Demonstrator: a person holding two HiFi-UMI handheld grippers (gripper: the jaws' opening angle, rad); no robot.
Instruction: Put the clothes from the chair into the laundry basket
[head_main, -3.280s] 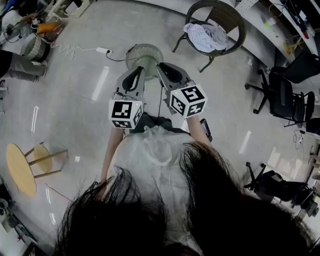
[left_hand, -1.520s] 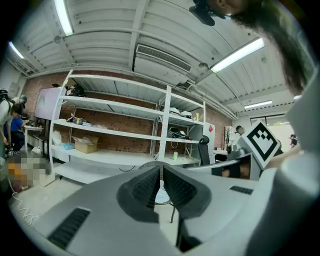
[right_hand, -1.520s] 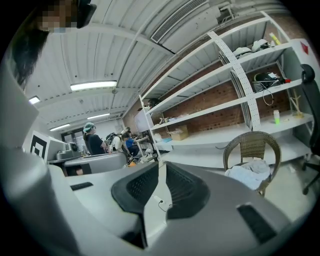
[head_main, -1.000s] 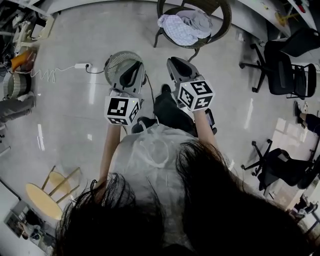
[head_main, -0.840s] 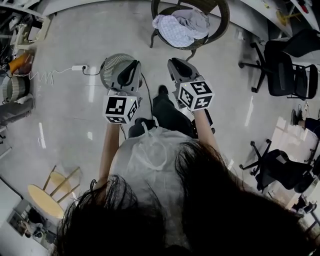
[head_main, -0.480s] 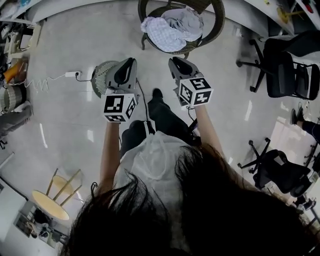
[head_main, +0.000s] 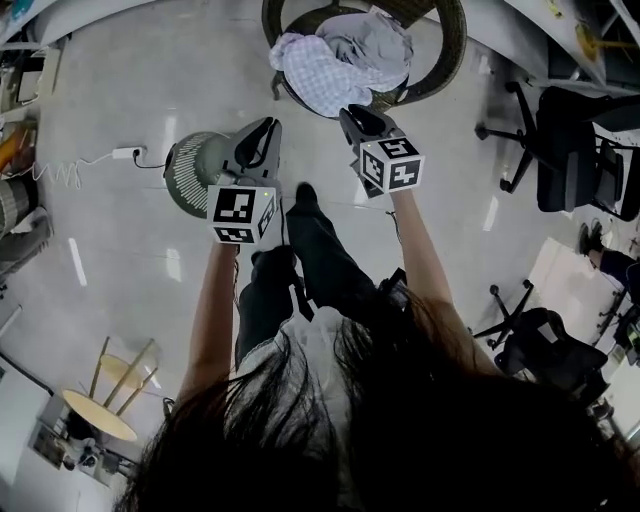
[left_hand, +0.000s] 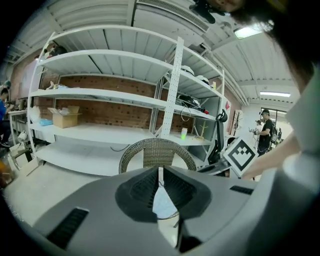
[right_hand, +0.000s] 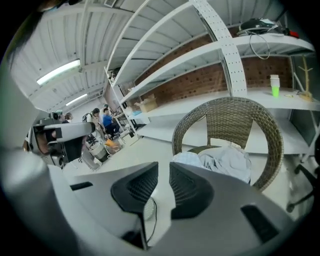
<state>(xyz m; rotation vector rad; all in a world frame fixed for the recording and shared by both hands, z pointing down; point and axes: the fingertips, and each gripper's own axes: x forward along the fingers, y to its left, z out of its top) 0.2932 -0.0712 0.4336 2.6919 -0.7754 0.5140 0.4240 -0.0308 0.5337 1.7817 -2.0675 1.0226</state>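
Note:
A round wicker chair (head_main: 440, 60) stands at the top of the head view. On its seat lie a pale checked garment (head_main: 315, 70) and a grey garment (head_main: 378, 40), heaped together. My left gripper (head_main: 268, 128) is held out short of the chair, a little to its left, jaws shut and empty. My right gripper (head_main: 350, 115) is just short of the seat's front edge, also shut and empty. In the left gripper view the chair back (left_hand: 157, 152) rises beyond the left gripper (left_hand: 160, 172). In the right gripper view the clothes (right_hand: 225, 162) lie ahead of the right gripper (right_hand: 164, 167). No laundry basket is in view.
A round floor fan (head_main: 190, 175) with a cable stands under my left gripper, and a power strip (head_main: 125, 153) lies farther left. Black office chairs (head_main: 580, 150) (head_main: 545, 355) stand to the right. A wooden stool (head_main: 95, 405) is at lower left. White shelving (left_hand: 100, 135) runs behind the chair.
The person has walked toward the chair, so the chair and clothes are now much nearer both grippers. The fan has slid left and down in view. Both grippers stay shut.

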